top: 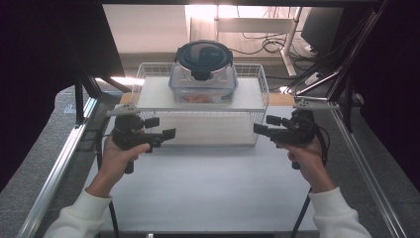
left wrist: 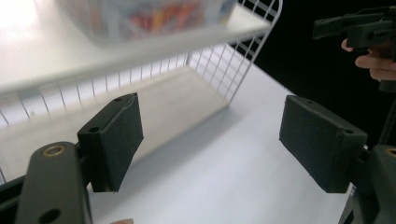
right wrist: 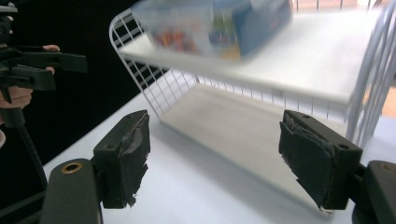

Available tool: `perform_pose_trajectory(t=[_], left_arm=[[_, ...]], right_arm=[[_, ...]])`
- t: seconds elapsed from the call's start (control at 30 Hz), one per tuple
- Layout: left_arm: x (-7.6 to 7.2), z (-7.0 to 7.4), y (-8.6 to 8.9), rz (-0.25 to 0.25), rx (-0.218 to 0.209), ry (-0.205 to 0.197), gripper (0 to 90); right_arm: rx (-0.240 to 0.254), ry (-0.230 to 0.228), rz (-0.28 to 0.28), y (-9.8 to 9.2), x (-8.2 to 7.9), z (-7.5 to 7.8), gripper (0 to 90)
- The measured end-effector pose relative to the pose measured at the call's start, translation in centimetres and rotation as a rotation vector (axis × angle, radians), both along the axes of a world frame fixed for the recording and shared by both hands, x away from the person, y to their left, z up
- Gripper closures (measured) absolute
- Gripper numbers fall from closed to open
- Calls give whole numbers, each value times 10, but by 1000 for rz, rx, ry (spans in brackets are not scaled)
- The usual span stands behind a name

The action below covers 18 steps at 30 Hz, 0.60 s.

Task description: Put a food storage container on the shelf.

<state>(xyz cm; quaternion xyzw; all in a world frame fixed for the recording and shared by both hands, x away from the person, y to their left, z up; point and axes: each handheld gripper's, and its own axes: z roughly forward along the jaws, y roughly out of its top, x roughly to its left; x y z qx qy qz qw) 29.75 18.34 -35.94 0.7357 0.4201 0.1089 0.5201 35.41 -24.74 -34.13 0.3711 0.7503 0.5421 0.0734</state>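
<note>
— Looking at the high view, we'd say the work has barely begun: the clear plastic food container with a dark round clip lid (top: 203,74) sits at the upper centre of the frame, on the top shelf of the white wire rack (top: 257,101), and nothing touches it.

— Agreed. Where are our tools?

— The left tool (top: 164,128) is at centre left and the right tool (top: 263,125) at centre right, both low in front of the rack over the white bench (top: 208,188), well apart from the container. Each has its jaws spread with nothing between them; the left gripper view and right gripper view show bare black pads either side of open bench.

— So what's left, in our judgement?

— Everything: reaching up, gripping the container, and moving or opening it.

— Any writing?

— Colourful contents show through the wall, blurred; we can read no brand or label.
</note>
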Motion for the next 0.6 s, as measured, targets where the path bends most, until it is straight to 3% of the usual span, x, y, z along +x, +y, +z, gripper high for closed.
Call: perform_pose_trajectory(t=[0.03,0.13,0.17,0.23,0.33,0.4,0.5,0.53,0.57,0.6], left_arm=[[0,0,0,0,0,0,205],[-12,-25,-2,38,25,12,219],[-12,-25,-2,38,25,12,218],[-20,-44,0,36,29,48,218],[-25,-57,0,45,48,63,218],[-31,-72,1,56,78,81,216],[-34,-83,4,66,77,97,216],[-36,-92,7,76,69,114,217],[-36,-92,7,76,69,114,218],[-37,-100,8,83,71,138,221]], right_arm=[[0,0,0,0,0,0,247],[-24,0,-2,-5,-11,-21,245],[-31,1,-3,-7,-15,-25,245],[-47,-3,-9,-8,-19,-33,245],[-57,-4,-14,-10,-24,-43,244],[-84,-1,-21,-12,-31,-57,244],[-101,4,-26,-13,-34,-66,244],[-135,3,-34,-13,-36,-74,244],[-146,5,-37,-13,-37,-78,244],[-152,7,-39,-13,-37,-82,244]])
